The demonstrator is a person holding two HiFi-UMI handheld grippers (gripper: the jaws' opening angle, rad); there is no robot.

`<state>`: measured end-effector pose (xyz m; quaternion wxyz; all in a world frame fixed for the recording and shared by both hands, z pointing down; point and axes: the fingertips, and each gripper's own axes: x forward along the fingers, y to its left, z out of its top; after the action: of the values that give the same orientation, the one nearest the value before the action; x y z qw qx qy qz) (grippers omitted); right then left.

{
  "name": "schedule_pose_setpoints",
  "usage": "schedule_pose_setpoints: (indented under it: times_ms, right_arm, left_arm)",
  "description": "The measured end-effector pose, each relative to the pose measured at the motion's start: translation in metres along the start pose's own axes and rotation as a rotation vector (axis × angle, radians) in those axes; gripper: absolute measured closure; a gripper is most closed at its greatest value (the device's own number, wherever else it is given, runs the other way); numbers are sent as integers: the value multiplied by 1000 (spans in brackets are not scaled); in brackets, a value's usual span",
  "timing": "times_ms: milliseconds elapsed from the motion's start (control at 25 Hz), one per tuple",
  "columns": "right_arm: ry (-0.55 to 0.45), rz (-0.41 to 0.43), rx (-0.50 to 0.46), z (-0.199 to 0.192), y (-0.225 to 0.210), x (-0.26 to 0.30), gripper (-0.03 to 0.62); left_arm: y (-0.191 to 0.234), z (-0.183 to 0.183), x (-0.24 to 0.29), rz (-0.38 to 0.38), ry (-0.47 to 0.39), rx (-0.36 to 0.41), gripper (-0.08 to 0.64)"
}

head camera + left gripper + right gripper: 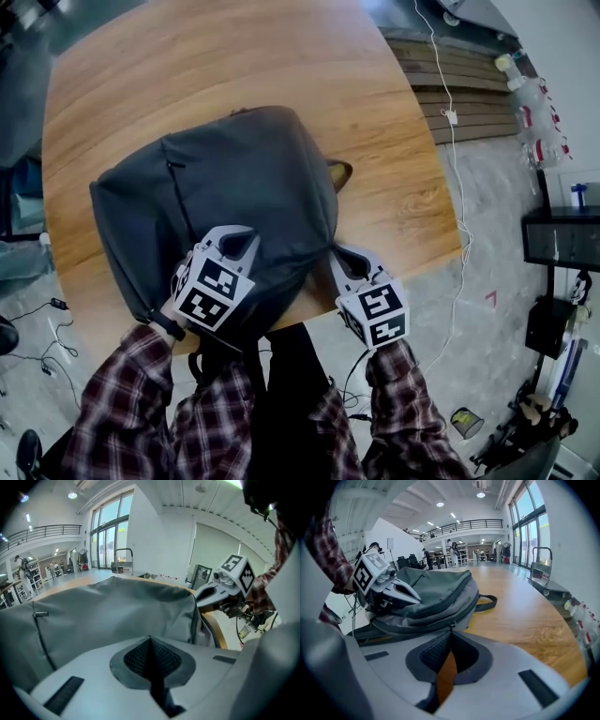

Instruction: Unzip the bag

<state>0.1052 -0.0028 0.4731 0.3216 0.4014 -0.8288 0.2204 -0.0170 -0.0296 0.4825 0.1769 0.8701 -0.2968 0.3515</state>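
**Pull pinched at the tips, zip not yet run**

The right gripper [450,632] has its jaws closed together. The small metal zipper pull [450,624] sits right at their tips, apparently pinched there. Just beyond the tips the grey bag [436,590] lies flat on the wooden tabletop [525,606]. Its zipper track [424,619] runs off to this gripper's left along the bag's side. Further left, the left gripper [150,640] rests on top of the bag, its jaws also pressed together. Nothing shows between them, so it seems to press the fabric down rather than hold it.

The hold on the pull is only at the very tips, so a tug off the line of the track could slip it free. If the left gripper merely presses, the soft bag may slide across the tabletop with the pull instead of opening. Slack fabric beside the slider could also catch in the teeth and jam it.
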Motion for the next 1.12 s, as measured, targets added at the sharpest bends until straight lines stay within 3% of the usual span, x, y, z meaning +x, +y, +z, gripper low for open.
schedule_pose_setpoints:
  times_ms: [200,400,720,920,1120]
  right_arm:
    - [-19,49,70,-16,54,-9,575]
    - [-54,73,174,-13,81,-8,575]
    - [-49,32,141,-4,76,3,575]
    - [-49,28,110,-1,73,2,575]
    - [-50,10,88,6,60,5,575]
  left_arm:
    - [3,10,8,29,-5,5,554]
    - [6,22,22,38,3,10,554]
    - [13,46,35,60,-19,-7,554]
    - [4,50,-18,12,-97,-3,552]
    - [-10,2,-75,14,-3,-11,552]
